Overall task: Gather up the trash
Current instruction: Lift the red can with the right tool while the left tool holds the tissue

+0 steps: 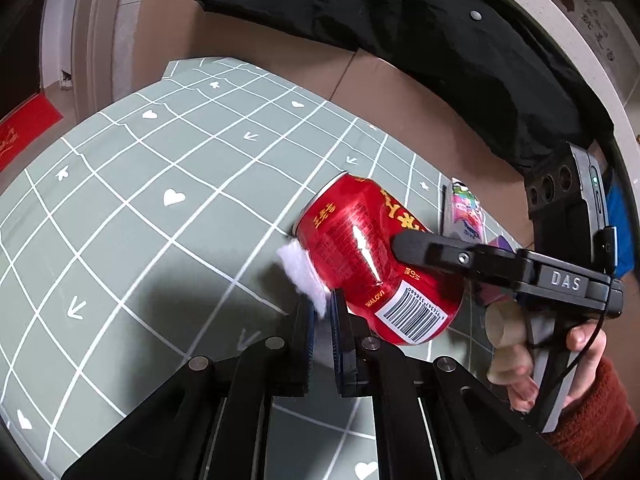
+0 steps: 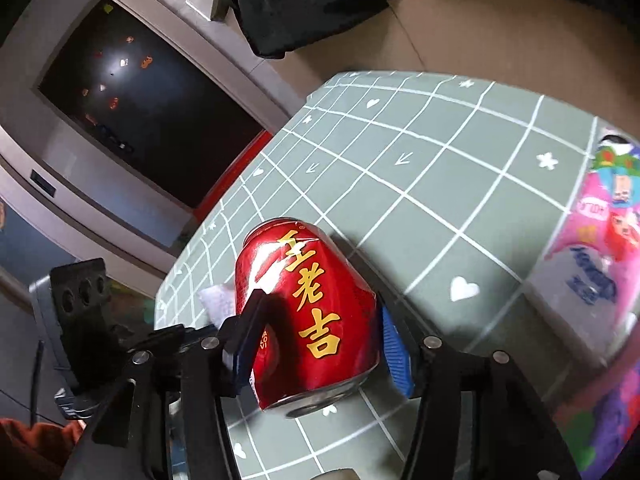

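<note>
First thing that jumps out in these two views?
The dented red can, lying on its side on the green grid tablecloth between the wide-open fingers of the right gripper. Beside it, the left gripper is pinched shut on a white cotton tuft.

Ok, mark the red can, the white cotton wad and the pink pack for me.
red can (image 2: 308, 312), right wrist view, on its lettered side.
white cotton wad (image 1: 302, 272), left wrist view, mid-tuft.
pink pack (image 2: 596, 236), right wrist view, printed wrapper.

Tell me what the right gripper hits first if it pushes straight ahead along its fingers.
Most likely the red can. It lies on its side between the right gripper's wide-open fingers, on the green checked tablecloth, so a forward push should meet the can first.
</note>
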`<state>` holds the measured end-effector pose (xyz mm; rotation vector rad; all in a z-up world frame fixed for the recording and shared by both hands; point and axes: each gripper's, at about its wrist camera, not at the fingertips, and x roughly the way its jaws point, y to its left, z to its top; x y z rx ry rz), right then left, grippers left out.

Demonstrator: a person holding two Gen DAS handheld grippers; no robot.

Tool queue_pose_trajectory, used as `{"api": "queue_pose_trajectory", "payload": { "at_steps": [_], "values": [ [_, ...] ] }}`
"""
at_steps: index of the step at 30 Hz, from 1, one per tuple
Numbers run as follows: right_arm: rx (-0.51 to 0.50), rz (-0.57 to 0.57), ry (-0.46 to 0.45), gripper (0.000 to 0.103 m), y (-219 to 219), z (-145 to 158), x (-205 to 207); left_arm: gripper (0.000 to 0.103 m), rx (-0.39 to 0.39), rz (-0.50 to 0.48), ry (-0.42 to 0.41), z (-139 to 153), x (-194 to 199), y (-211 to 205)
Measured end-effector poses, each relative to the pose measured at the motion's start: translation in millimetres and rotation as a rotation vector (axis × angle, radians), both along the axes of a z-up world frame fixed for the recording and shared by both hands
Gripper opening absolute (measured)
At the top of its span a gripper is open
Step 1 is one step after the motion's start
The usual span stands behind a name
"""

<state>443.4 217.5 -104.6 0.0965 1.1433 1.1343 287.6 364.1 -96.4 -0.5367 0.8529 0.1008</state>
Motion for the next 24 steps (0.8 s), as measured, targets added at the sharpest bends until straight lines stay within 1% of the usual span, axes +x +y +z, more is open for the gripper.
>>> {"api": "queue_pose_trajectory", "payload": {
  "at_steps": [2,3,4,5,6,9,11,13,15,17,20,21,23,24],
  "values": [
    [0.021,0.031,0.034,0.053,-0.3,-1.7,-3.2,0.003,0.008,0.01,0.005,-0.7,0.6,3.8],
    [0.029,0.048,0.035,0.05,-1.8,-0.7,-7.5,0.003,0.007,0.012,0.007,-1.9,1.5,5.3],
    [0.038,0.056,0.027,0.047,-4.5,2.2,-12.3,0.003,0.001,0.015,0.009,-3.0,2.0,7.7],
    [0.058,0.071,0.012,0.046,-8.0,7.2,-17.7,0.002,-0.017,0.01,0.007,-4.4,2.5,9.3],
    [0.085,0.094,0.003,0.046,-12.2,13.0,-23.6,0.002,-0.018,0.01,0.007,-4.9,2.9,9.6],
    [0.104,0.128,-0.02,0.045,-16.9,23.0,-33.2,0.002,-0.014,-0.001,0.003,-4.5,4.2,5.4],
    [0.08,0.106,-0.03,0.047,-11.2,23.8,-31.7,0.002,-0.013,-0.006,0.002,-4.1,5.7,2.6],
    [0.079,0.087,-0.018,0.049,-5.6,21.8,-26.6,0.002,-0.014,-0.005,0.002,-4.5,6.0,2.0],
    [0.097,0.064,0.015,0.048,-0.4,18.9,-20.9,0.002,-0.021,-0.004,-0.002,-3.5,4.5,2.7],
    [0.117,0.056,0.022,0.047,1.6,18.6,-20.1,0.002,-0.033,-0.006,-0.014,-1.3,1.9,3.8],
    [0.156,0.04,0.045,0.044,-8.2,21.6,-20.4,0.002,-0.029,-0.016,-0.028,5.1,-0.5,1.2],
    [0.162,0.02,0.036,0.043,-15.1,25.3,-21.4,0.002,-0.021,-0.021,-0.034,8.3,-0.3,-2.1],
    [0.163,-0.014,-0.013,0.041,-26.5,35.4,-24.4,0.002,-0.012,-0.034,-0.042,13.3,0.4,-8.3],
    [0.167,-0.032,-0.032,0.032,-33.9,41.2,-25.6,0.002,-0.002,-0.044,-0.047,16.6,1.1,-13.4]
  ]
}}
